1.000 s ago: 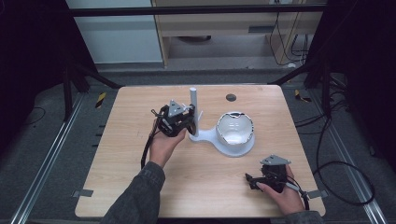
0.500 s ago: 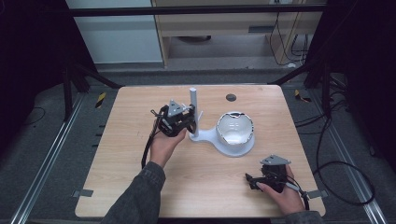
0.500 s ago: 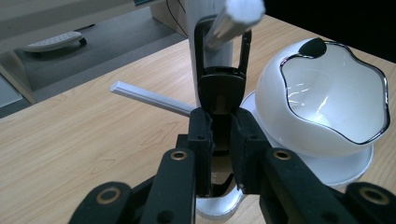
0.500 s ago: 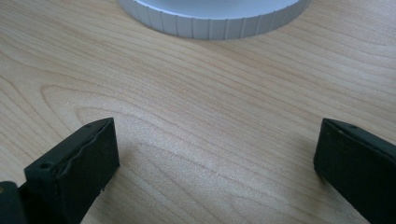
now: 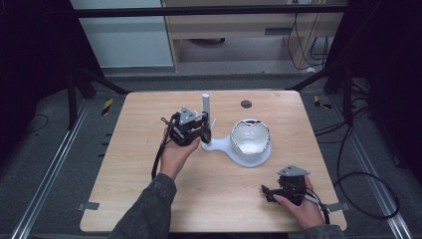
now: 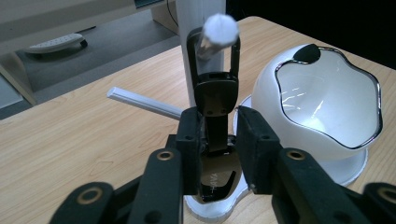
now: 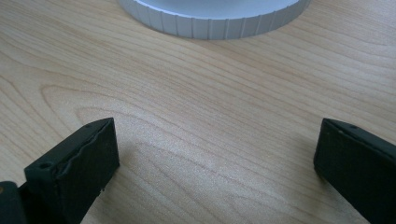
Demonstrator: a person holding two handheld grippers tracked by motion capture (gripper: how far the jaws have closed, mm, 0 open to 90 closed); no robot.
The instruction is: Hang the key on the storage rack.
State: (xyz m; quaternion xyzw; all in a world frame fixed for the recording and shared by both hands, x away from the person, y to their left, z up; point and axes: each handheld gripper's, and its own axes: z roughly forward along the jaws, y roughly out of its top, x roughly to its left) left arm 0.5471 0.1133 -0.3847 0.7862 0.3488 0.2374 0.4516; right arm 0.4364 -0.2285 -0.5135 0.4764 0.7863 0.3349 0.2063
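A white stand (image 5: 224,145) on the table carries an upright post (image 5: 205,107) and a white bowl (image 5: 251,137) with a chrome rim (image 6: 327,93). A round-tipped peg (image 6: 217,30) sticks out of the post. A black carabiner clip (image 6: 215,93) has its loop around that peg. My left gripper (image 5: 201,130) is shut on the clip's lower body (image 6: 218,126). My right gripper (image 5: 267,192) lies near the table's front right corner, pointing left. It is open (image 7: 215,154) with bare wood between its jaws, and the stand's ribbed base edge (image 7: 215,23) is ahead of it.
A second thin white peg (image 6: 140,100) juts from the post lower down. A small dark round hole (image 5: 246,104) sits near the table's far edge. Cables (image 5: 358,199) trail off the right side, and metal rails (image 5: 50,169) flank the table.
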